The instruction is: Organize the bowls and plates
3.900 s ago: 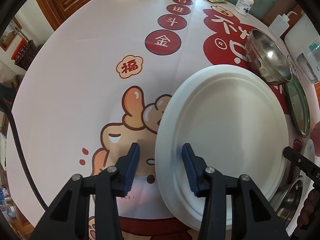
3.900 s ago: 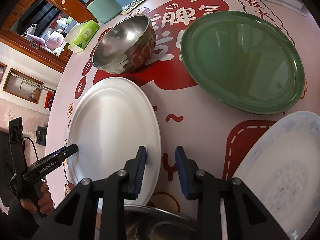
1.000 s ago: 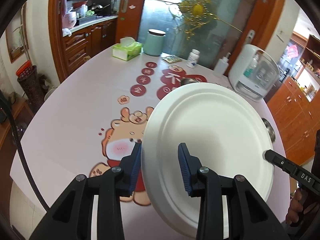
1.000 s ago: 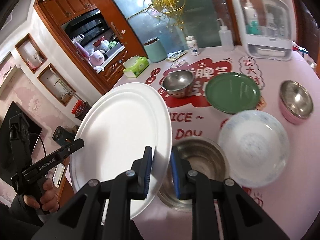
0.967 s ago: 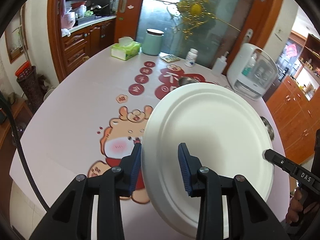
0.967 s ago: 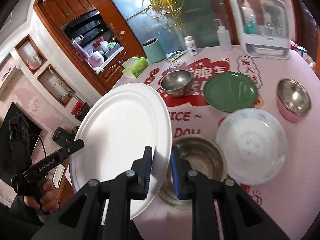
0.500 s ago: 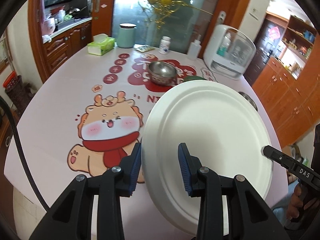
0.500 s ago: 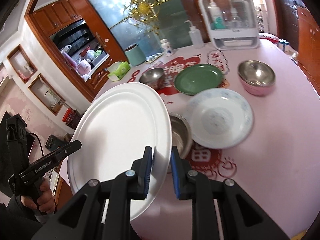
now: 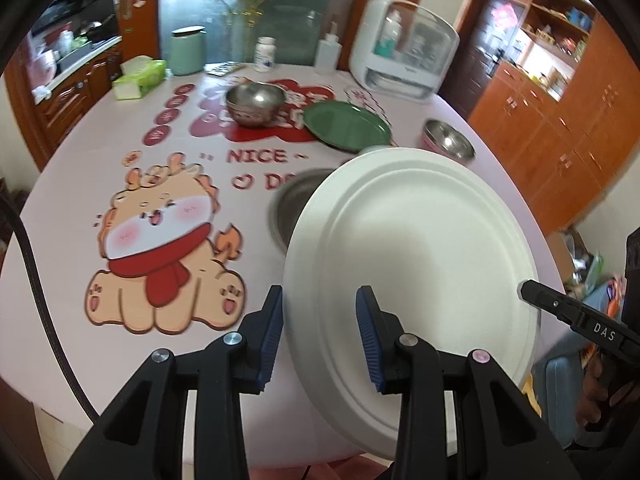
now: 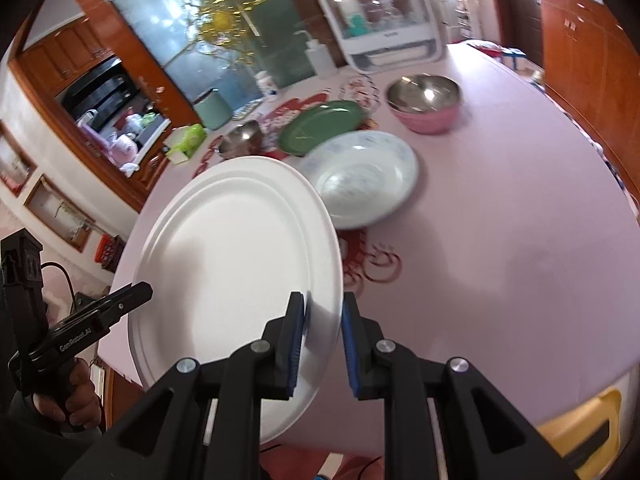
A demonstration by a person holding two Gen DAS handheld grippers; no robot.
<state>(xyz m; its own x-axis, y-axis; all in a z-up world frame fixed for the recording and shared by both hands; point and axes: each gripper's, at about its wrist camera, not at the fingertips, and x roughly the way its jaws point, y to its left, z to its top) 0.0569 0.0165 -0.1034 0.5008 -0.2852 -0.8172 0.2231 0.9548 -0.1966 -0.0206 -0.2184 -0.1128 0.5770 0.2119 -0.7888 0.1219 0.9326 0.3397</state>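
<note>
A large white oval plate [image 9: 420, 248] is held up in the air above the table's near edge, one gripper on each side. My left gripper [image 9: 320, 336] is shut on its left rim. My right gripper [image 10: 322, 340] is shut on its right rim [image 10: 332, 280]. On the table lie a large steel bowl [image 9: 292, 204] partly hidden behind the plate, a small steel bowl [image 9: 254, 102], a green plate [image 9: 346, 126], a white patterned deep plate [image 10: 360, 176] and a pink steel bowl [image 10: 424, 102].
The round table [image 10: 500, 240] has a pink cloth with a cartoon print [image 9: 160, 248]. At its far side stand a white appliance [image 9: 404, 52], a soap bottle [image 9: 327, 50], a pill bottle [image 9: 265, 54], a green canister [image 9: 186, 50] and a tissue pack [image 9: 138, 80]. Wooden cabinets [image 9: 560, 128] stand to the right.
Both grippers have swung to the right with the white plate held between them, so more of the table's right side and the other dishes have come into view.
</note>
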